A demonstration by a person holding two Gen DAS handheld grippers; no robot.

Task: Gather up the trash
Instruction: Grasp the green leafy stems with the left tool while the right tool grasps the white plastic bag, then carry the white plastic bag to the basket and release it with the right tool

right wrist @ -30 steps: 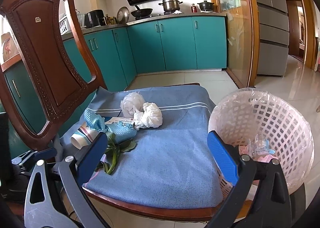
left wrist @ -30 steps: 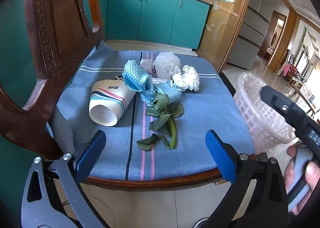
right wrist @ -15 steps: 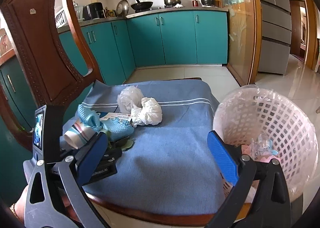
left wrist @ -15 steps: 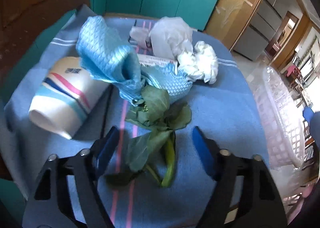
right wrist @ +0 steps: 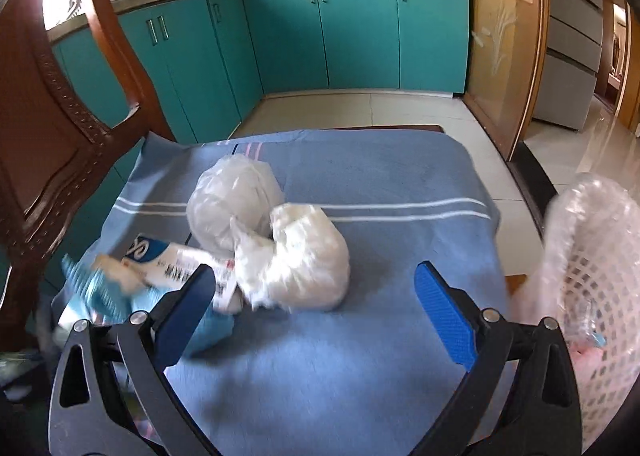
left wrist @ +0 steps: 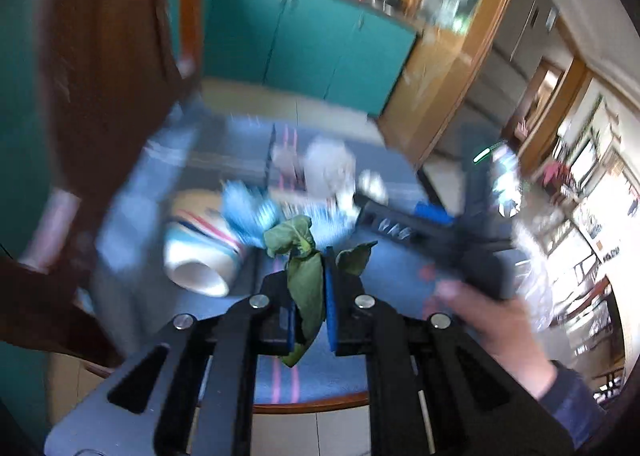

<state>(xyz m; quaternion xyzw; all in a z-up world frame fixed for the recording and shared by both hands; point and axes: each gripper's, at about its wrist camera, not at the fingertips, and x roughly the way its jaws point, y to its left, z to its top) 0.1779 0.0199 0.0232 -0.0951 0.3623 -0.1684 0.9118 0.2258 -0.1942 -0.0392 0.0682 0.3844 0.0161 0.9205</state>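
My left gripper [left wrist: 310, 256] is shut on the wilted green leaves [left wrist: 306, 280] and holds them above the blue seat cloth [left wrist: 392, 276]. Behind them lie a striped paper cup [left wrist: 204, 252] on its side and a blue wrapper [left wrist: 252, 212]; the view is blurred. My right gripper [right wrist: 316, 300] is open and empty, its jaws on either side of a crumpled white tissue wad [right wrist: 296, 260]. A white plastic bag ball [right wrist: 232, 204], a printed paper pack [right wrist: 172, 260] and the blue wrapper [right wrist: 100, 292] lie beside it.
A white mesh bin [right wrist: 592, 280] lined with plastic stands at the seat's right, holding some trash. The carved wooden chair back [right wrist: 48, 128] rises at the left. Teal cabinets [right wrist: 352, 32] stand behind. My right gripper [left wrist: 432, 216] crosses the left wrist view.
My left gripper closed on the green leaves and lifted them off the cloth. My right gripper moved forward over the seat to the white tissue wad.
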